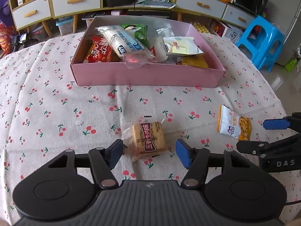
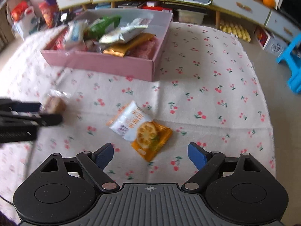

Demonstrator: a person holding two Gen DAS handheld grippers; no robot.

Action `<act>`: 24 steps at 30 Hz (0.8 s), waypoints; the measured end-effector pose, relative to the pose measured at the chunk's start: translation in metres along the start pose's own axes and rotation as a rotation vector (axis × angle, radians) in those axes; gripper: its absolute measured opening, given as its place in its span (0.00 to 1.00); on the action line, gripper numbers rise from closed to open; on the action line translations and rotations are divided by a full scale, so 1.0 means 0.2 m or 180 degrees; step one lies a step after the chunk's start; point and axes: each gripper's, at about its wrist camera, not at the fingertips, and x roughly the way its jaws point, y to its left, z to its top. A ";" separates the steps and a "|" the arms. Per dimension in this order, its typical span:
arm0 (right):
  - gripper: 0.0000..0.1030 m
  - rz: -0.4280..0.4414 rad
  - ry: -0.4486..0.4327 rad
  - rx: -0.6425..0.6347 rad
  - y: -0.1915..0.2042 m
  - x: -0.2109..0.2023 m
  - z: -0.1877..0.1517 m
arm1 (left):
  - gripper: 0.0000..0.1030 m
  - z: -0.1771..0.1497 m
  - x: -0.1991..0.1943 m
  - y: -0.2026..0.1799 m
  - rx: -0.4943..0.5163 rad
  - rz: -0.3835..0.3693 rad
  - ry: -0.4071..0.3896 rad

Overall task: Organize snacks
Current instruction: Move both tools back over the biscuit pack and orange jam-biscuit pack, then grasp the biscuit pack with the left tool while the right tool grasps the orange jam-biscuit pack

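Observation:
A pink box [image 1: 146,75] holding several snack packets stands on the cherry-print cloth; it also shows in the right wrist view [image 2: 105,64]. My left gripper [image 1: 149,153] is open, its fingers on either side of a small brown biscuit packet [image 1: 148,139] lying on the cloth; the packet shows blurred in the right wrist view [image 2: 54,103]. My right gripper [image 2: 150,156] is open just in front of a white-and-orange cracker packet [image 2: 141,130] lying on the cloth, which also shows in the left wrist view [image 1: 233,125].
The round table's edge curves close on the right [image 2: 269,113]. A blue plastic stool [image 1: 263,39] stands on the floor beyond it. A low cabinet with drawers [image 1: 75,1] runs along the back. Each gripper is visible at the side of the other's view.

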 end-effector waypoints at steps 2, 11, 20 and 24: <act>0.86 -0.0041 0.0020 -0.0002 -0.02 0.03 0.00 | 0.52 0.00 0.01 0.00 0.0005 0.0029 0.0009; 0.86 -0.0022 -0.0024 0.0148 -0.08 0.10 0.06 | 0.38 0.01 0.02 -0.02 0.0137 0.0131 0.0033; 0.78 -0.0034 -0.0079 0.0229 -0.02 0.13 0.12 | 0.32 0.03 -0.01 0.04 0.0018 0.0091 0.0043; 0.64 0.0004 -0.0096 0.0226 0.00 0.12 0.14 | 0.32 0.03 -0.02 0.06 -0.0020 0.0096 0.0041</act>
